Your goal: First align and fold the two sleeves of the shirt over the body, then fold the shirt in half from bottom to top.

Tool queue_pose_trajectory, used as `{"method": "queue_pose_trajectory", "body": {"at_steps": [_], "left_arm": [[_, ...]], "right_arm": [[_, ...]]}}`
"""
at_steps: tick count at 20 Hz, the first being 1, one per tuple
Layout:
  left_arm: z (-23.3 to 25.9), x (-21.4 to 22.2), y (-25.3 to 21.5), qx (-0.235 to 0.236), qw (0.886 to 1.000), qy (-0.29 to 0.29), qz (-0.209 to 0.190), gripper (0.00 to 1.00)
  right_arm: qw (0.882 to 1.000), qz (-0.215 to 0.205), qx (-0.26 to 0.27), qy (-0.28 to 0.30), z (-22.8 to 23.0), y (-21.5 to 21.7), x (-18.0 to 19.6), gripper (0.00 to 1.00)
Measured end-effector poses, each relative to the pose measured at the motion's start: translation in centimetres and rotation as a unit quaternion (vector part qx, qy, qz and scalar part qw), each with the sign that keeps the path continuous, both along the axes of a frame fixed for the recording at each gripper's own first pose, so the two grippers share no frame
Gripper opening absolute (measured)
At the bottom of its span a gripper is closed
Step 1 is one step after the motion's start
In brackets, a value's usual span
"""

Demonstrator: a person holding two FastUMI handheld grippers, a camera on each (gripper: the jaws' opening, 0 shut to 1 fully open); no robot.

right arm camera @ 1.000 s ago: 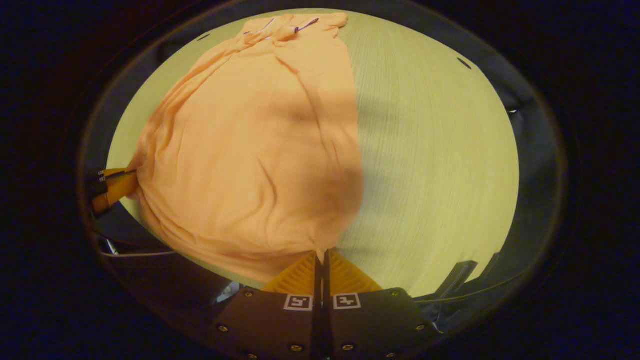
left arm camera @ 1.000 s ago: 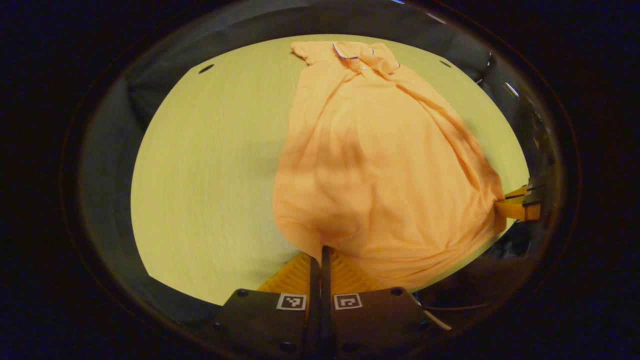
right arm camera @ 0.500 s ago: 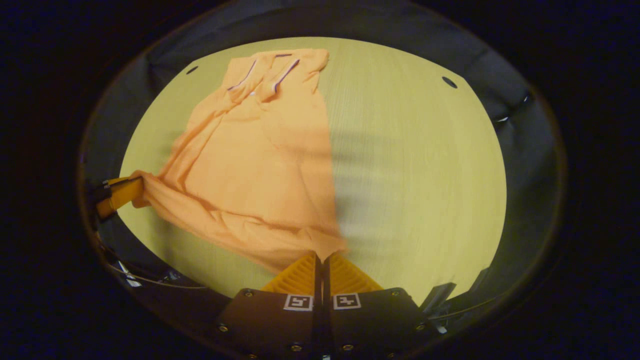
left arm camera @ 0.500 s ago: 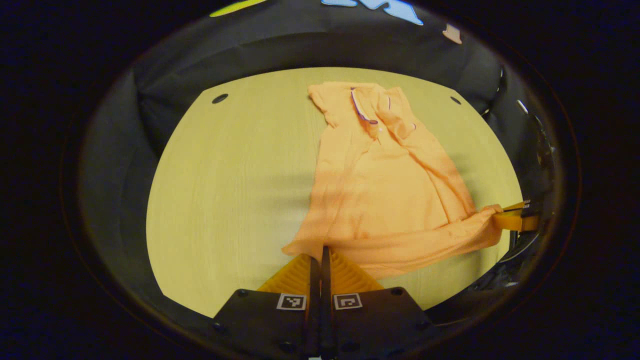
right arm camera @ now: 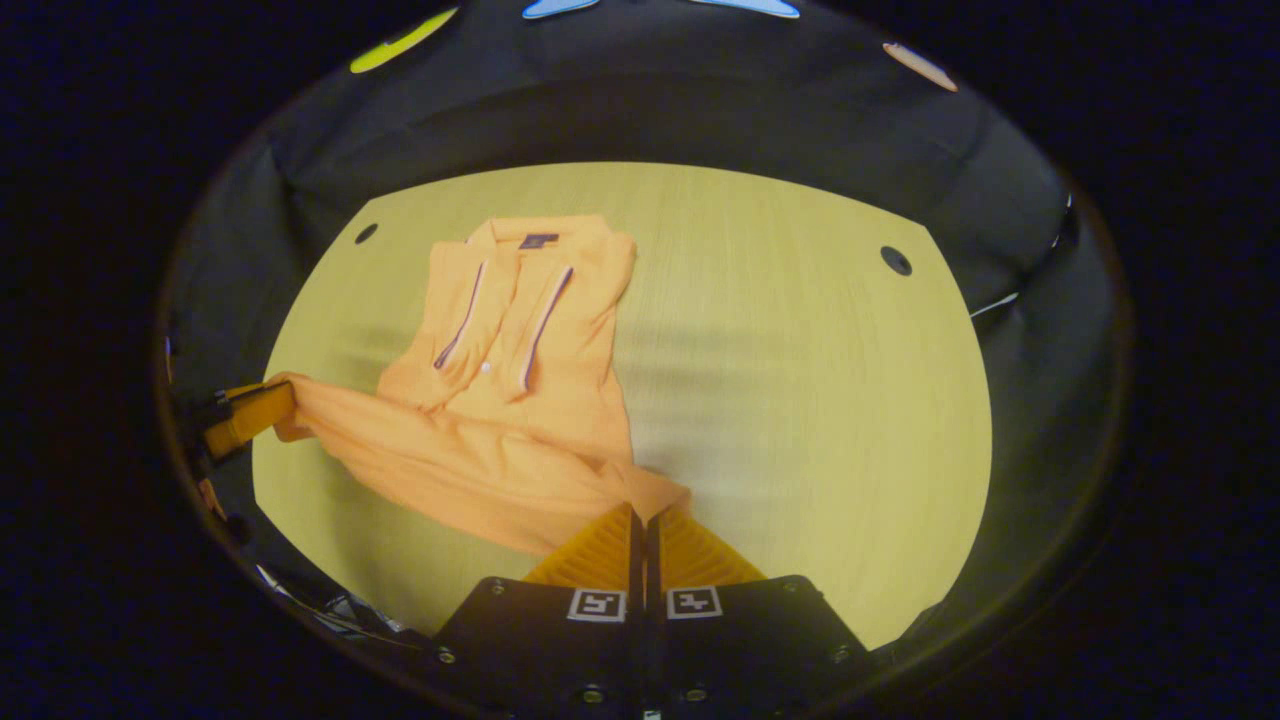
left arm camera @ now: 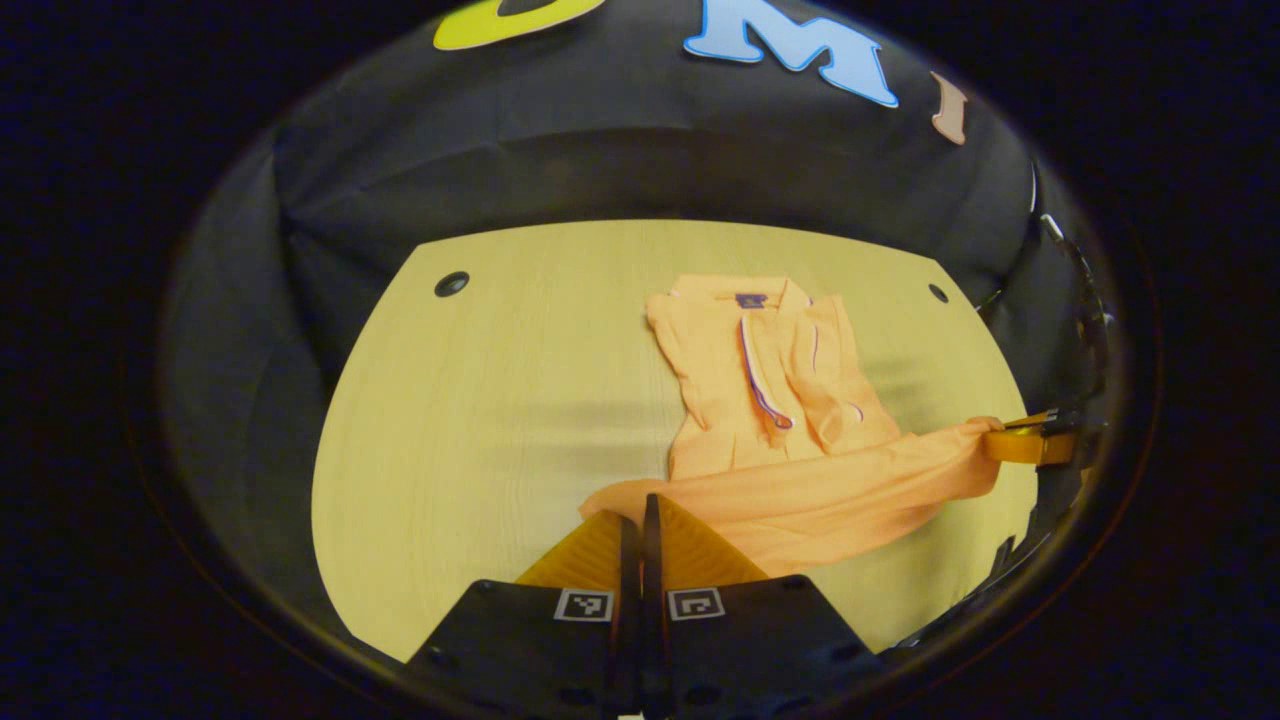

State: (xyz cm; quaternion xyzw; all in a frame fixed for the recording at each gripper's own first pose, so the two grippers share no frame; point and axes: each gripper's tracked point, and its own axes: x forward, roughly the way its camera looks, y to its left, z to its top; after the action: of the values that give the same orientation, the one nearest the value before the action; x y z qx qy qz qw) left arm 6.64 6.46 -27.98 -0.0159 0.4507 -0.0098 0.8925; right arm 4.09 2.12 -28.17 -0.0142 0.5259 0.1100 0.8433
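1. The orange shirt (left arm camera: pixel 790 420) is seen right of centre in the left gripper view and left of centre in the right gripper view (right arm camera: pixel 510 380), lying on the pale wooden bench (left arm camera: pixel 500 400) with its collar toward the far edge.
2. The collar and placket are laid flat at the top of the garment; the sleeves cannot be made out clearly, being tucked or hidden among the folds.
3. The bottom hem is lifted and drawn into a taut band across the lower part of the shirt, so the body beneath it is partly covered.
4. In the left gripper view the left tongs (left arm camera: pixel 641 520) are pressed together at the bottom centre, with one end of the hem pinched between them; the pinched cloth itself is hidden by the fingers.
5. In the right gripper view the right tongs (right arm camera: pixel 641 515) are likewise pressed together on the other end of the hem.
6. The right tongs are also seen at the right edge of the left gripper view (left arm camera: pixel 1030 443), cut off by the rim, and the left tongs at the left edge of the right gripper view (right arm camera: pixel 245 418).
7. Two dark round holes (right arm camera: pixel 896 260) are seen near the bench's far corners.
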Motion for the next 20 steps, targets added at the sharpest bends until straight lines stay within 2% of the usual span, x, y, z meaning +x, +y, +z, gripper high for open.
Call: {"method": "queue_pose_trajectory", "body": {"at_steps": [4, 10, 15, 20], "left_arm": [[1.2, 5.6, 0.9, -0.003, 1.000, -0.023, 0.004, 0.06], [1.7, 13.4, 1.4, 0.000, 0.999, -0.054, 0.006, 0.06], [1.1, 18.5, 2.1, -0.005, 0.997, -0.072, 0.009, 0.05], [-0.1, 24.1, 3.0, 0.002, 0.995, -0.097, 0.005, 0.06]], "right_arm": [[0.999, -0.013, 0.011, -0.027, 1.7, 0.0, 5.2, 0.01], [0.997, -0.035, 0.032, -0.055, 4.6, -1.6, 9.5, 0.01], [0.995, -0.051, 0.048, -0.068, 3.5, -0.6, 13.7, 0.01], [0.991, -0.064, 0.058, -0.105, 3.2, -0.2, 17.6, 0.01]]}}
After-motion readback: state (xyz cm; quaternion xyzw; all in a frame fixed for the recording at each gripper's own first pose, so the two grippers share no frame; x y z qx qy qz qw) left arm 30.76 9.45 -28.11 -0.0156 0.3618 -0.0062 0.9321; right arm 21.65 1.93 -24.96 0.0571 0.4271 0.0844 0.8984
